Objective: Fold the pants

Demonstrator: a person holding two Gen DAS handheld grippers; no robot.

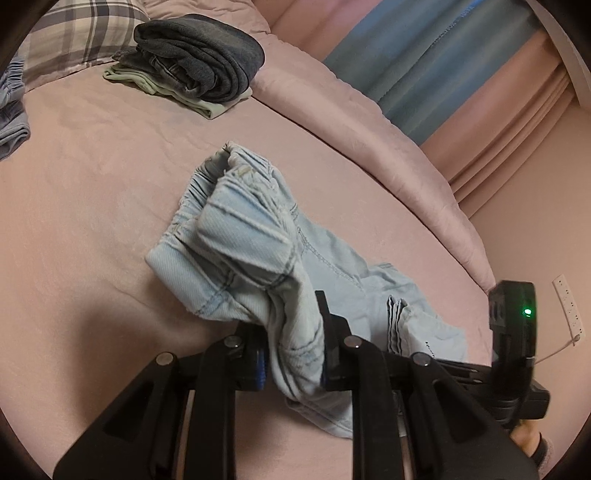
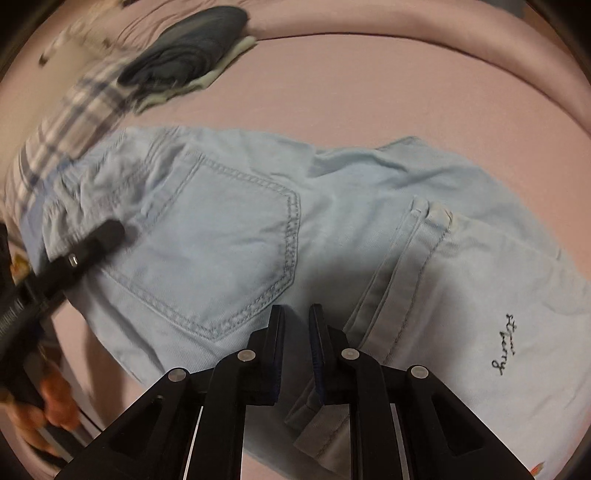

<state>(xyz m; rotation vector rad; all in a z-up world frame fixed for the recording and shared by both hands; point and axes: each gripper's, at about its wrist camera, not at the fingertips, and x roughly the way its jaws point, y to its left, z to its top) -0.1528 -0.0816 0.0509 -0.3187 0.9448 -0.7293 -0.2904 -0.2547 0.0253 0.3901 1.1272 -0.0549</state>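
Pants: light blue denim, lying on the pink bed sheet; waistband bunched and lifted toward 12 o'clock in the left wrist view, a leg hem folded over at 4 o'clock.
Left gripper: pinching a bunched fold of the pants between its fingers, cloth hanging through the gap.
Right gripper: fingers drawn close with a narrow gap; whether cloth sits between the tips cannot be told; hovering over the pants just below the back pocket.
Embroidered script: at 4 o'clock on the folded leg, right wrist view.
Stack of folded clothes: at 11 o'clock, well apart from the pants, dark grey on top.
Plaid pillow: far 10 o'clock, beside the stack.
Curtain: blue and pink, at 1 o'clock.
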